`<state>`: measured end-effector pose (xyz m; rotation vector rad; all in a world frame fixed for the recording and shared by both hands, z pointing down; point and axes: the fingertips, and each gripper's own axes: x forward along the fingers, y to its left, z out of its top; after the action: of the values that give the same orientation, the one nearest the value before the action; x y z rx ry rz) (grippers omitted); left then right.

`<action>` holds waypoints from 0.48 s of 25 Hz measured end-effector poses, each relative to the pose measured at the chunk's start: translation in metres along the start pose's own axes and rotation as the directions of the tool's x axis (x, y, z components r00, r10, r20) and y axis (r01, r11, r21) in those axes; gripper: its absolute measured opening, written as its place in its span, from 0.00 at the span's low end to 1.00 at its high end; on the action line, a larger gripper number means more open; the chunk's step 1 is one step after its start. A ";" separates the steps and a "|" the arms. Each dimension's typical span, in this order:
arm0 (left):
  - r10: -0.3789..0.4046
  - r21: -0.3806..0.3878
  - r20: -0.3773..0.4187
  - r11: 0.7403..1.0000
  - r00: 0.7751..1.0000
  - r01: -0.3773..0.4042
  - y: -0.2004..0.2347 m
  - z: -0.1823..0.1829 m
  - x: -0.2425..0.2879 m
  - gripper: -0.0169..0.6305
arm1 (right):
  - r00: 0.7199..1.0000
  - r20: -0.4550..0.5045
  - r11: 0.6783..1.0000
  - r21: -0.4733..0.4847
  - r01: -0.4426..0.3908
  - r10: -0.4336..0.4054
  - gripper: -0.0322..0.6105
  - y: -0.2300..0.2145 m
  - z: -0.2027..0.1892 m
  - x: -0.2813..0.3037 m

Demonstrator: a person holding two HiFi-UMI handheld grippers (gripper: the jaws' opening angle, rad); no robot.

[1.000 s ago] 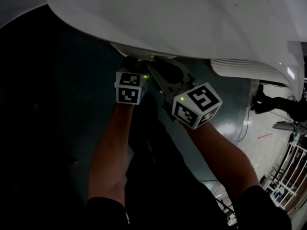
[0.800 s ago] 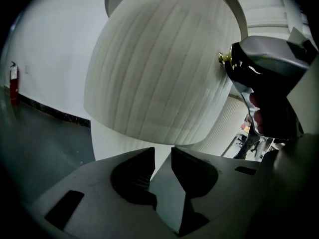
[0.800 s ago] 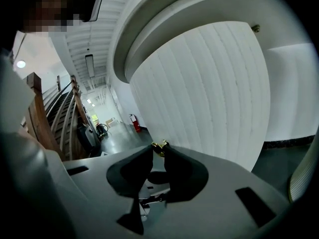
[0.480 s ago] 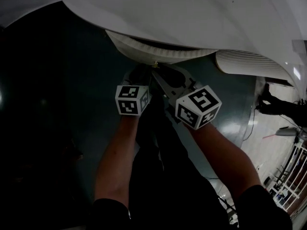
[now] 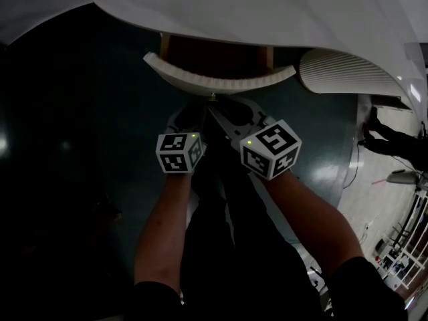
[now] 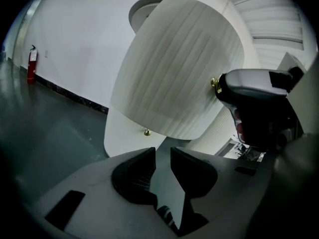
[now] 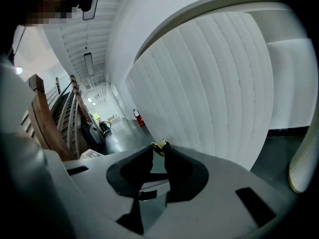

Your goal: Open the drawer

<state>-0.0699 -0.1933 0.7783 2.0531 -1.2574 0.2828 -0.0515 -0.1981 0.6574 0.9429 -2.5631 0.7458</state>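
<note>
One drawer (image 5: 221, 80) was found drawn partly out of the white cabinet (image 5: 267, 12). Its brass knob (image 7: 160, 145) was pinched by the right gripper (image 7: 159, 151) — the left gripper (image 6: 162, 154) was held empty, jaws apart and closing.

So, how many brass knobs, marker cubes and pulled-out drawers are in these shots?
Brass knobs: 2
Marker cubes: 2
Pulled-out drawers: 1
Total: 5
</note>
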 end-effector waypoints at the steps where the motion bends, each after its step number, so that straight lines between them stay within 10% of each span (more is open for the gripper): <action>1: 0.001 -0.008 0.007 1.000 1.000 0.000 -0.001 0.000 -0.006 0.18 | 1.000 -0.006 1.000 0.001 0.001 -0.001 0.16 0.003 -0.002 -0.002; 12: 0.003 -0.036 0.034 0.999 0.999 -0.002 -0.020 0.001 -0.058 0.17 | 0.998 -0.062 0.999 0.033 0.001 0.001 0.16 0.034 -0.030 -0.017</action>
<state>-0.0822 -0.1482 0.7389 2.0341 -1.2764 0.2260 -0.0588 -0.1504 0.6615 0.9150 -2.5043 0.8076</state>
